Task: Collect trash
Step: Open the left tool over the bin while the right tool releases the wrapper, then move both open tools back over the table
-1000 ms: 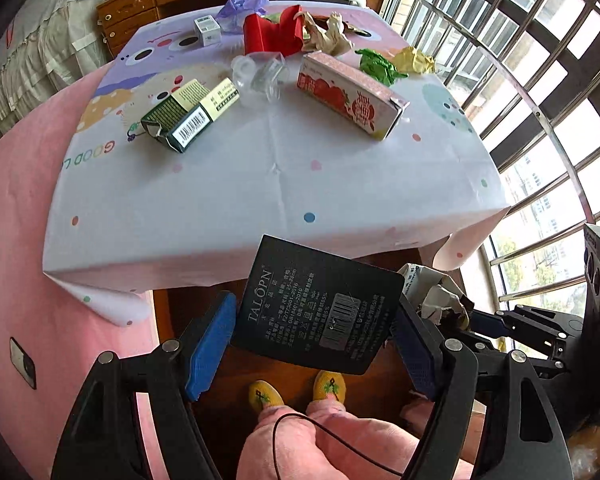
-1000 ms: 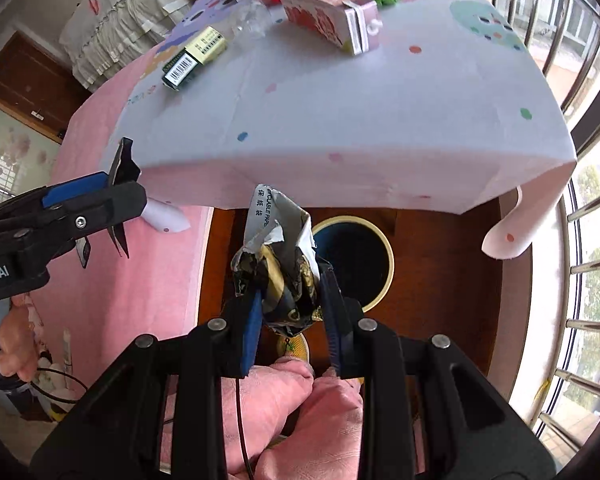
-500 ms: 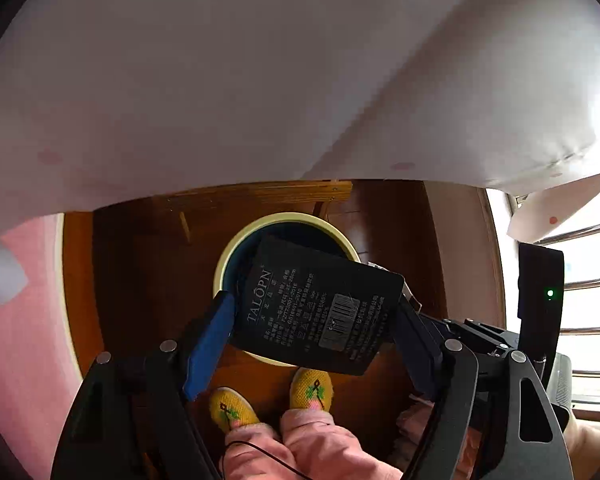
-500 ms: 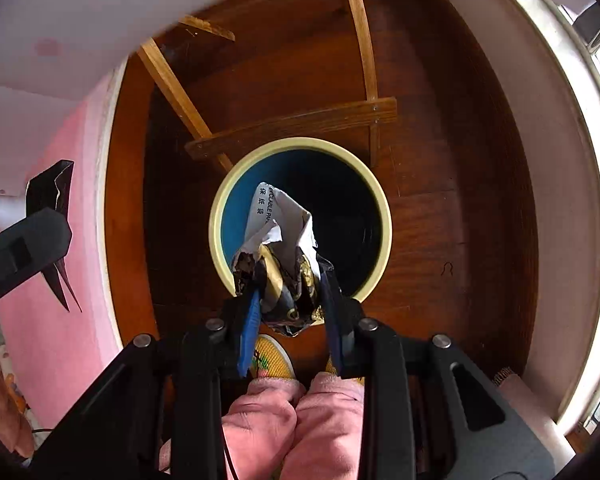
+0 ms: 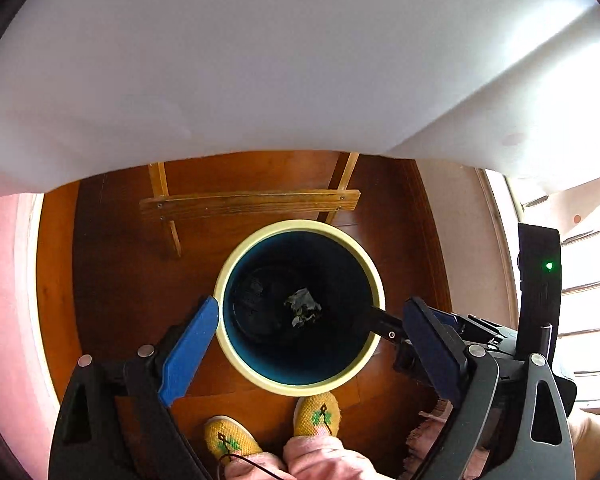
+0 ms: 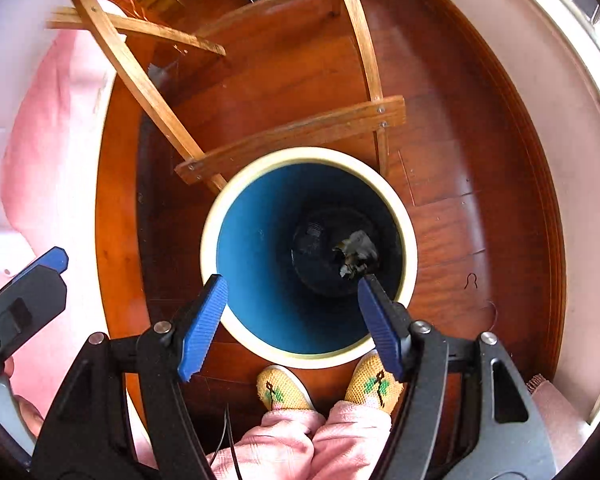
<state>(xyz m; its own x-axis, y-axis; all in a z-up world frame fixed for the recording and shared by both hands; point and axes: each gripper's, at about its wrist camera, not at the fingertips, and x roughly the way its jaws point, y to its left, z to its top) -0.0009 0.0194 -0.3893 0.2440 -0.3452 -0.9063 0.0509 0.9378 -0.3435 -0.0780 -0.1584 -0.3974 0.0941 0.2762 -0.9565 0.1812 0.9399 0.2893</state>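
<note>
my left gripper (image 5: 312, 344) hangs over the waste bin (image 5: 300, 386) with its jaws spread wide and nothing between them, the blue pads (image 5: 188, 350) flanking the bin's cream rim on either side. straight ahead between the jaws, deep on the bin's dark floor, lies a crumpled wrapper (image 5: 303, 307), and just to its left a flat dark packet (image 5: 256, 292) that is hard to make out in the shadow. my right gripper (image 6: 292, 312) is also parted and empty, its pads (image 6: 202, 324) standing just outside the near rim of the same bin (image 6: 312, 360); the crumpled wrapper (image 6: 355, 254) sits at the bottom just beyond my right-hand fingertip, beside a round dark patch i cannot read. beyond the bin from both pairs of jaws a wooden table frame (image 6: 292, 136) crosses the reddish wood floor (image 6: 460, 160). below my jaws, close to the bin's near edge, are two yellow knitted slippers (image 6: 282, 390) and pink trouser legs (image 6: 300, 440). the white tablecloth (image 5: 260, 60) hangs above the far side in the left view, and the other gripper's finger pokes in at my left edge in the right view.
</note>
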